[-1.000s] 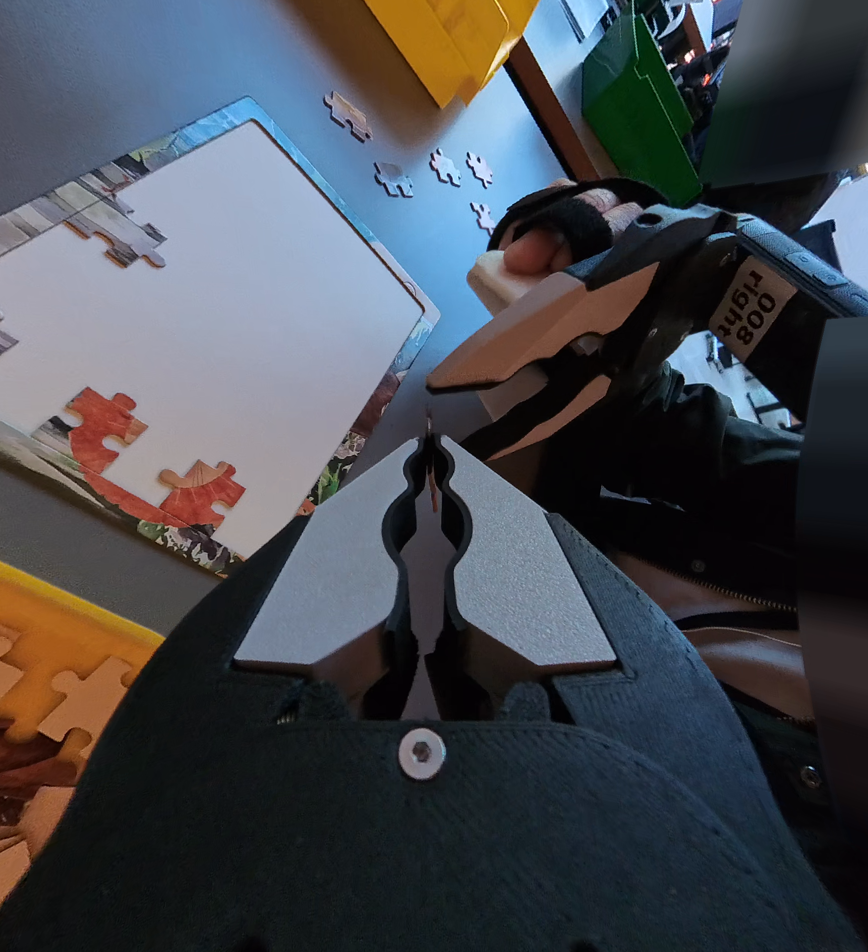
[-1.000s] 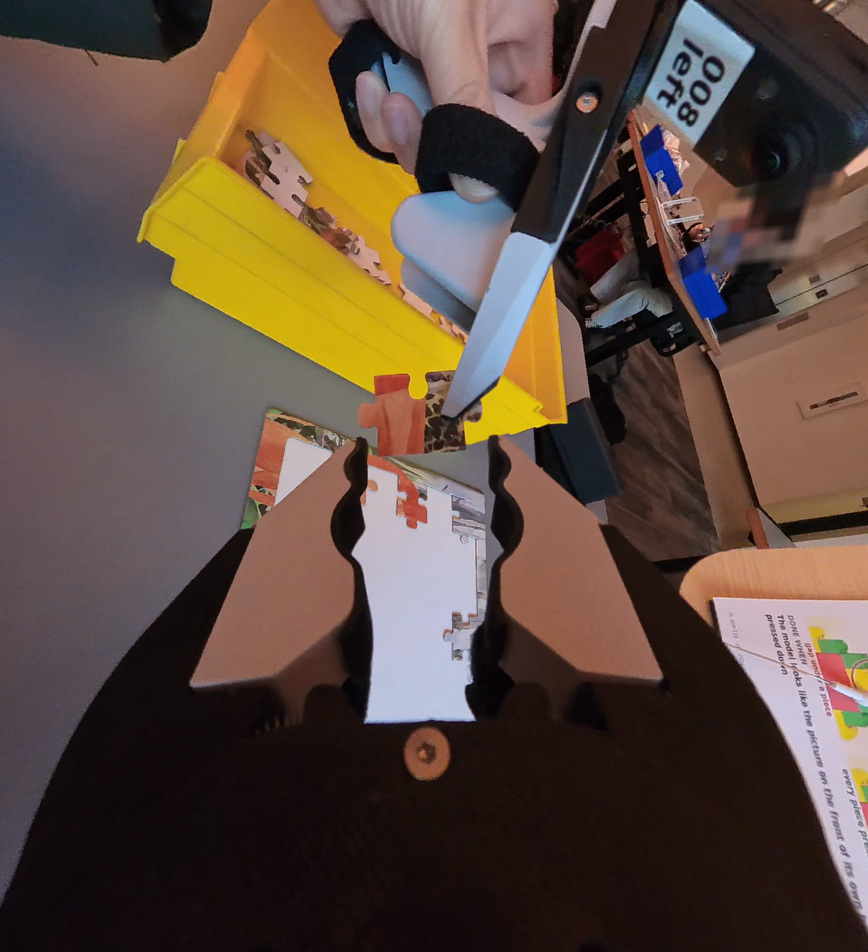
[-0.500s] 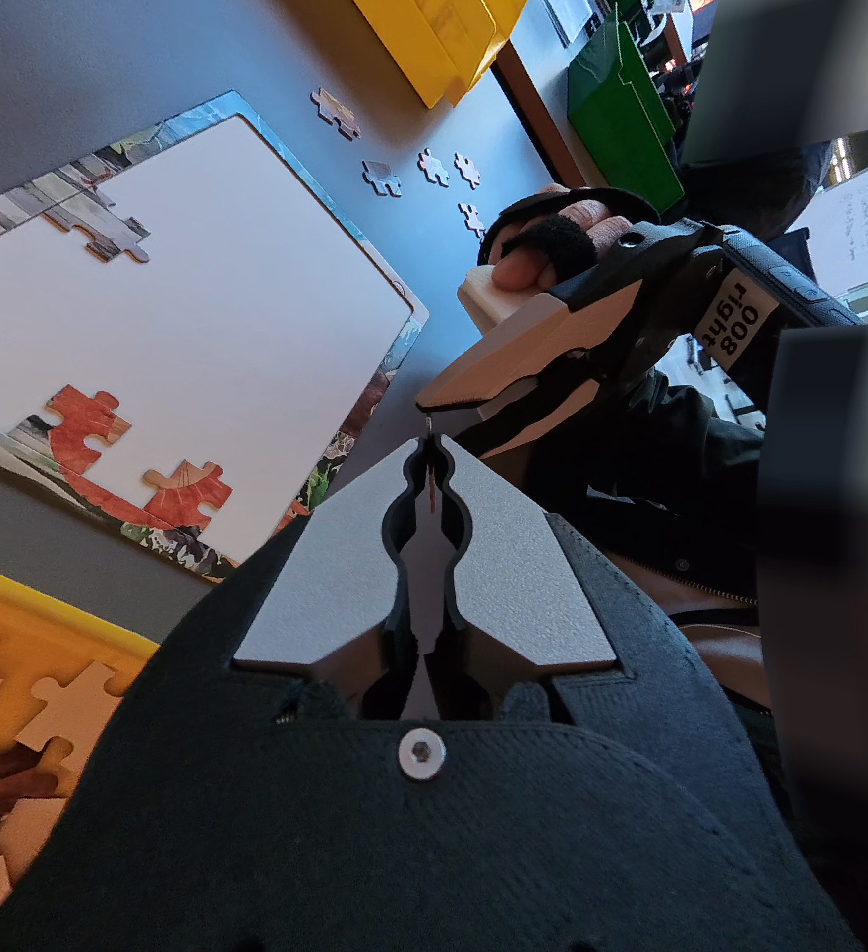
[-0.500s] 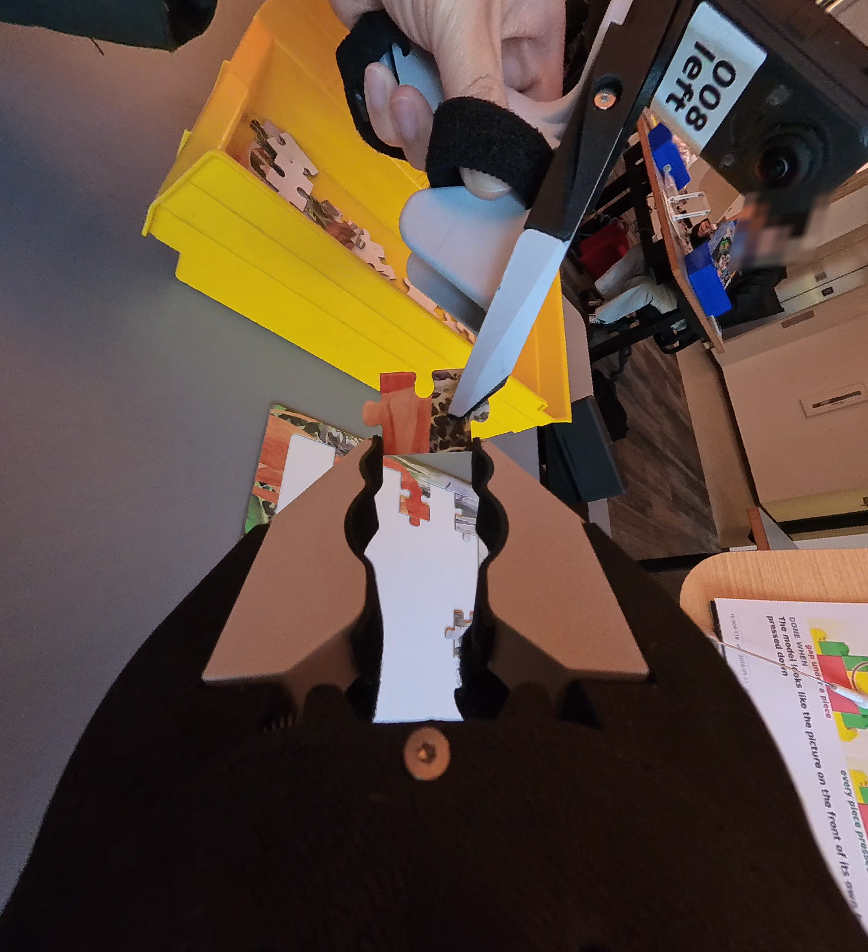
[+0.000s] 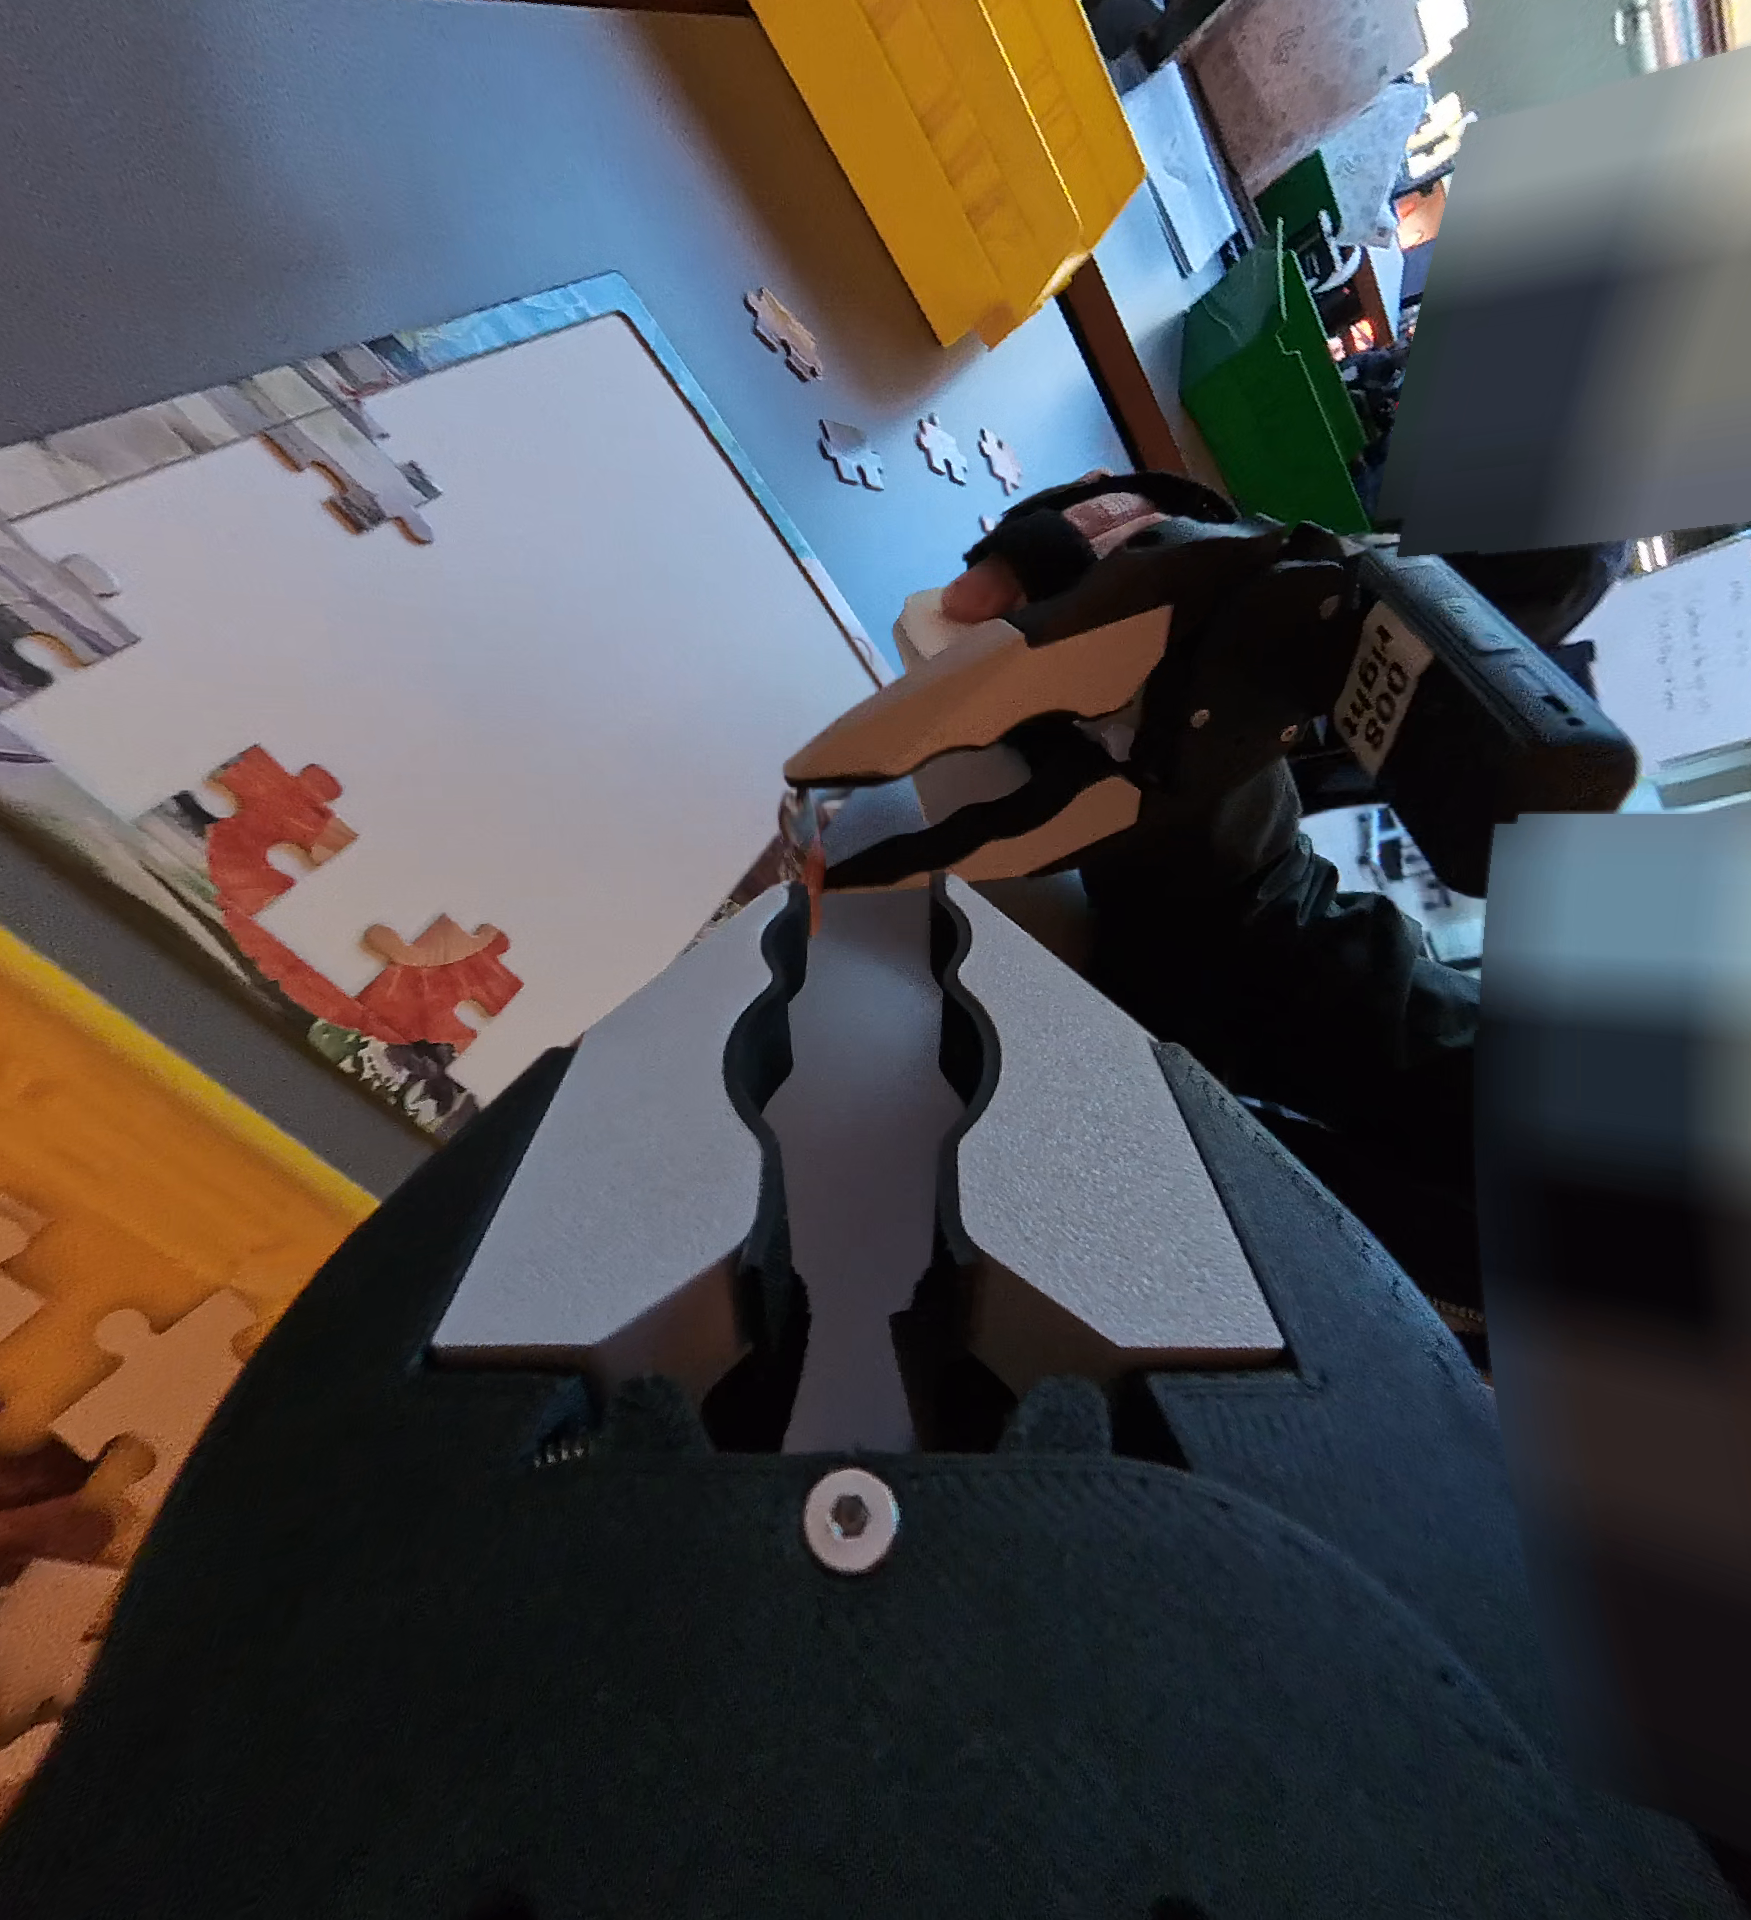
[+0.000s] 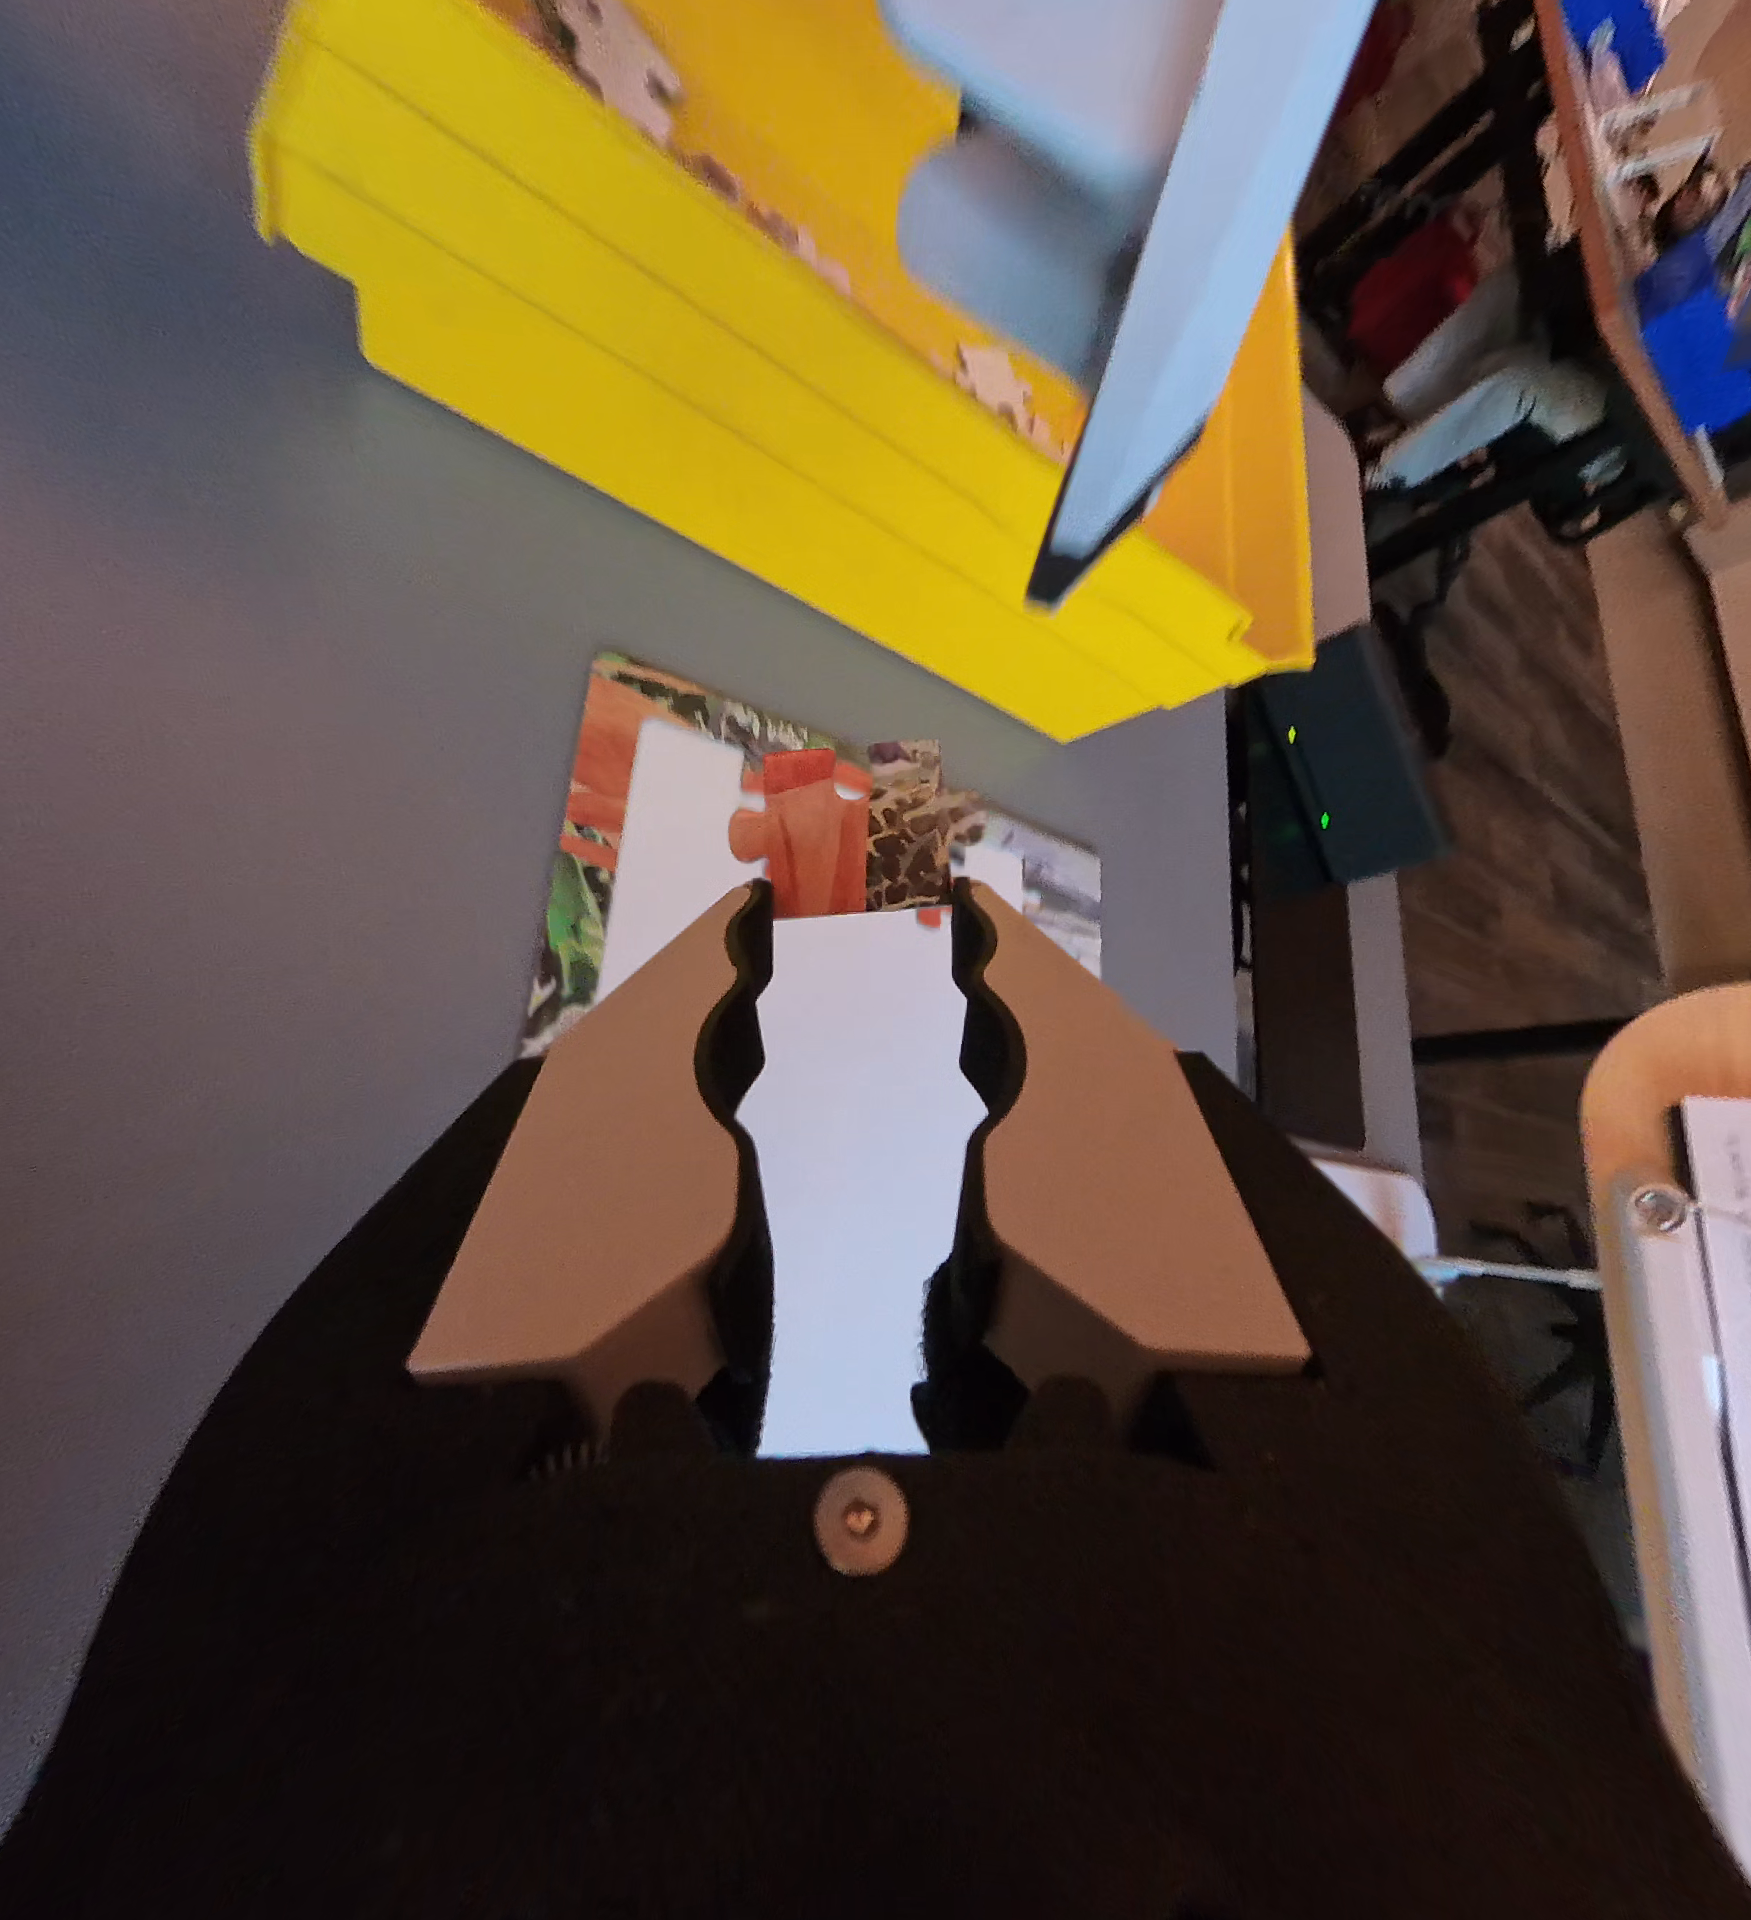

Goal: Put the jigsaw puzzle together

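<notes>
Two handheld grippers meet above a grey tabletop (image 5: 227, 208). The right gripper (image 6: 858, 899) points along the puzzle board (image 5: 538, 644), its fingers clamped on a puzzle piece (image 6: 850, 831) by the piece's two side edges. The piece, orange on one half and brown-mottled on the other, is held in the air above the board's near edge. In the left wrist view this gripper comes in from the right, gripped by a hand (image 5: 1058, 540) in a black strap. The left gripper (image 5: 866, 904) has its fingers apart with nothing between them, its tips just beside the piece. The white board carries a few joined pieces at its edges. Loose pieces (image 5: 850, 452) lie beyond it, near a yellow bin (image 5: 954, 156). Another yellow bin (image 6: 746, 343) holds more pieces.
</notes>
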